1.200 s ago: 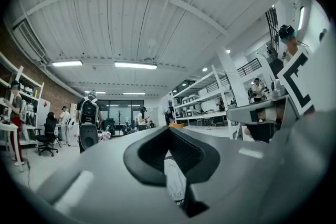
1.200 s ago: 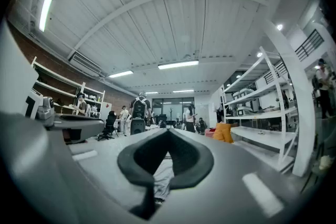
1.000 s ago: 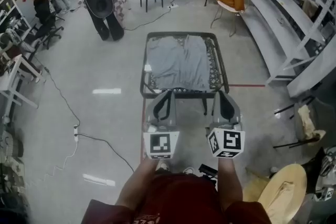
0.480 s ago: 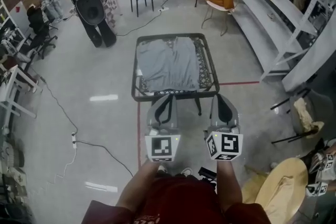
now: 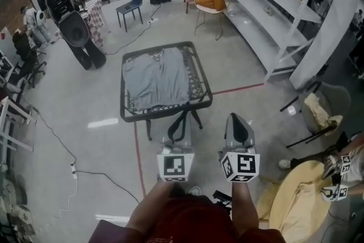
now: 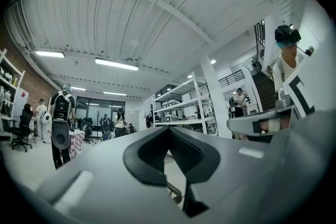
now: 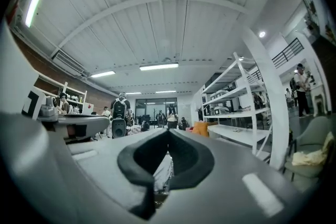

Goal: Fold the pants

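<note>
1. Floor [image 5: 85,99]: pale and glossy, with a red line running under the table.
2. Shelving unit [image 5: 267,3]: white, along the right side of the room, well apart from the table.
3. Table [image 5: 166,112]: 1 square table with a dark frame, standing ahead of the person at the centre of the head view.
4. Pants [image 5: 156,77]: grey, spread flat on the table top, covering most of it. They are also visible below the jaw tips in the right gripper view [image 7: 163,170].
5. Left gripper [image 5: 181,118]: held level in front of the person, near the table's front rim and not touching it. In the left gripper view [image 6: 169,131] the 2 jaws stand fully together with nothing between them.
6. Right gripper [image 5: 237,118]: held level just beside the left gripper, to the right of the table's near corner. In the right gripper view [image 7: 168,134] the 2 jaws meet at the tips, empty.
</note>
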`<move>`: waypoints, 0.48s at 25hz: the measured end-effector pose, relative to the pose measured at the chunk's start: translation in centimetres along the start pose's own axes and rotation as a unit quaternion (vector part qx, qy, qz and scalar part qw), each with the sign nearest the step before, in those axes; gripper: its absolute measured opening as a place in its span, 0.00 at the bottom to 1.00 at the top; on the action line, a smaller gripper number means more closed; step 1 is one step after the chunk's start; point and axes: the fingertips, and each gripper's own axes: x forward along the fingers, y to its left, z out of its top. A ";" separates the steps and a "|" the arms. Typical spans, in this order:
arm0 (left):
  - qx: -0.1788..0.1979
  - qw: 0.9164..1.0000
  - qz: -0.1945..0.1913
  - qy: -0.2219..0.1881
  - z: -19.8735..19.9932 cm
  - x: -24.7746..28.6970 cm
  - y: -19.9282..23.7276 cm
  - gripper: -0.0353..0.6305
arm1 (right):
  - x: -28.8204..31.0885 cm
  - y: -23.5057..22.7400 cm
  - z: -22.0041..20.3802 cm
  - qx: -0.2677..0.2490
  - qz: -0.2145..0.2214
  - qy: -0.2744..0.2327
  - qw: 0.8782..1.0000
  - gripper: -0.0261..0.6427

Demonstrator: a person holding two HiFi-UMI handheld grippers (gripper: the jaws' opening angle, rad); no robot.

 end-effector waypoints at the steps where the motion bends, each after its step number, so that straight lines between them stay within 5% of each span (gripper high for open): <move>1: -0.003 1.000 -0.004 0.002 0.0 0.3 -0.6 0.06 | -0.4 -0.7 0.0 0.004 -0.006 0.000 1.000 0.04; 12: -0.017 0.999 -0.035 0.000 -1.7 5.3 -3.8 0.06 | 0.8 -5.3 0.1 -0.014 -0.014 -0.023 1.000 0.04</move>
